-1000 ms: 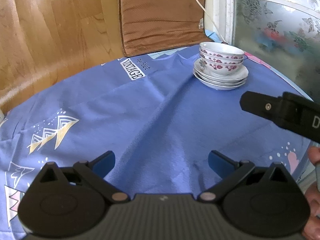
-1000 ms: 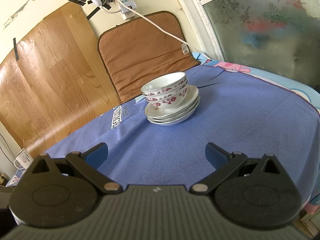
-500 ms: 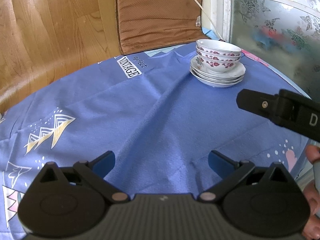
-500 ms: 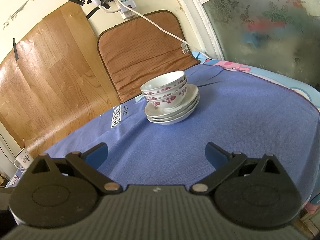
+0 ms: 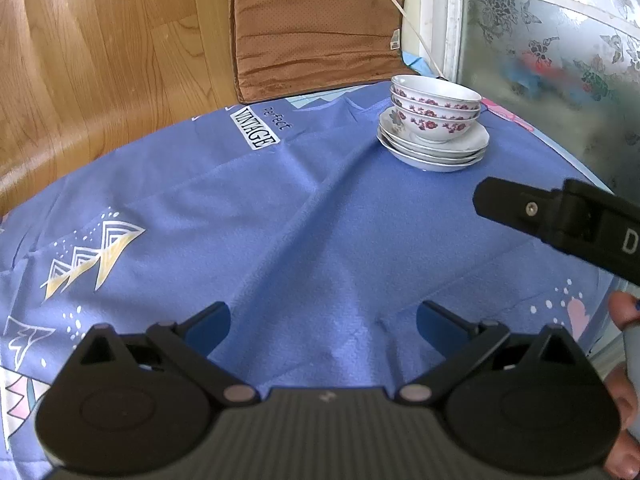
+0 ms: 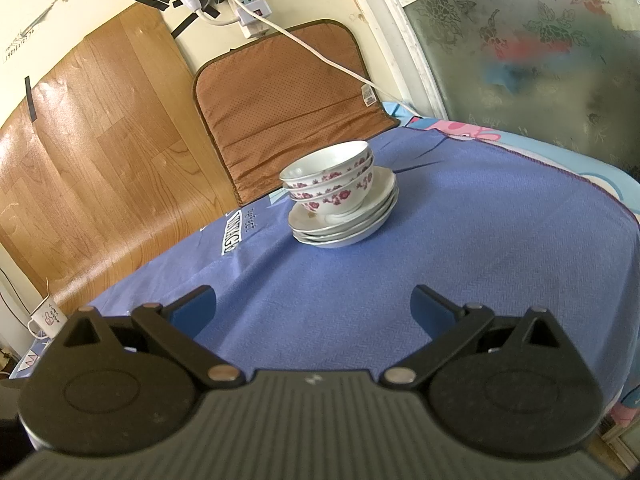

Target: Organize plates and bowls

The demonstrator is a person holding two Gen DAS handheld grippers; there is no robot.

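White bowls with red flower rims (image 5: 435, 111) are nested on a stack of white plates (image 5: 434, 150) at the far right of the table; the bowls (image 6: 330, 182) and plates (image 6: 344, 222) also show in the right wrist view. My left gripper (image 5: 323, 320) is open and empty, low over the blue cloth, well short of the stack. My right gripper (image 6: 314, 306) is open and empty, also short of the stack. Its black body (image 5: 560, 222) shows at the right of the left wrist view.
A blue printed tablecloth (image 5: 280, 220) covers the round table. A brown cushion (image 6: 280, 104) leans on the wall behind it, with a white cable and power strip (image 6: 250, 16) above. A frosted window (image 6: 540, 48) is at the right. A mug (image 6: 46, 316) stands far left.
The left wrist view has drawn back and shifted slightly, so the stack sits a little further left in it. The right gripper has barely moved. Both stay open.
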